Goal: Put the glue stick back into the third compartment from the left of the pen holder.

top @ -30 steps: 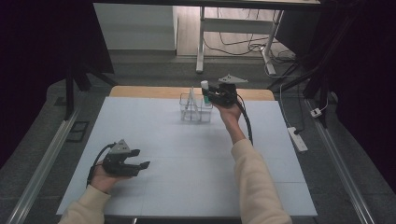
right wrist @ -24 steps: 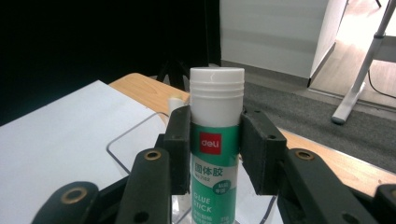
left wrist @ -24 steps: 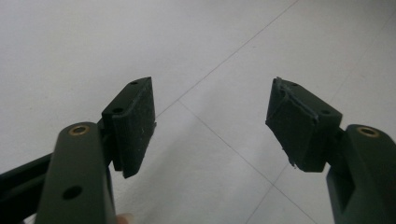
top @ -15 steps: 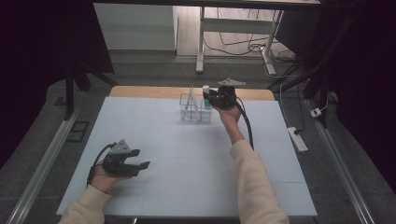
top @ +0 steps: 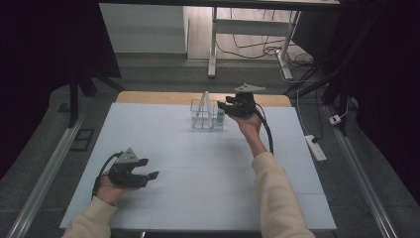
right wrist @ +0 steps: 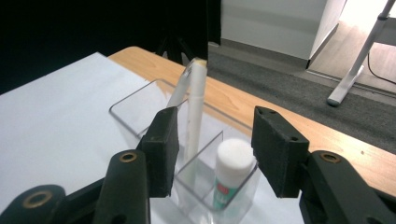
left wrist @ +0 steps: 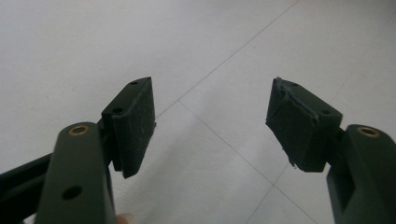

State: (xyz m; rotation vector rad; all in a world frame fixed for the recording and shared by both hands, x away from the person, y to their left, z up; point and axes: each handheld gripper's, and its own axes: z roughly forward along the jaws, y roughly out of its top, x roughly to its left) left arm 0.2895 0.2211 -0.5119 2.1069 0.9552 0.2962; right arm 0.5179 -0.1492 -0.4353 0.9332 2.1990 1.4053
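Glue stick set in the organizer

Right hand-held gripper (right wrist: 212,154) has just been opening — wide above the glue stick (right wrist: 230,175), nothing gripped; placement looks done.

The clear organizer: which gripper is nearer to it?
Right. The right gripper hovers open at the clear organizer; the left gripper rests open near the table's front-left.

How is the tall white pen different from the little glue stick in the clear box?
The white pen is long, thin and leaning, poking above the clear box. The glue stick is short, fat and upright, with a green label. Both have white tops and sit in the box's compartments.
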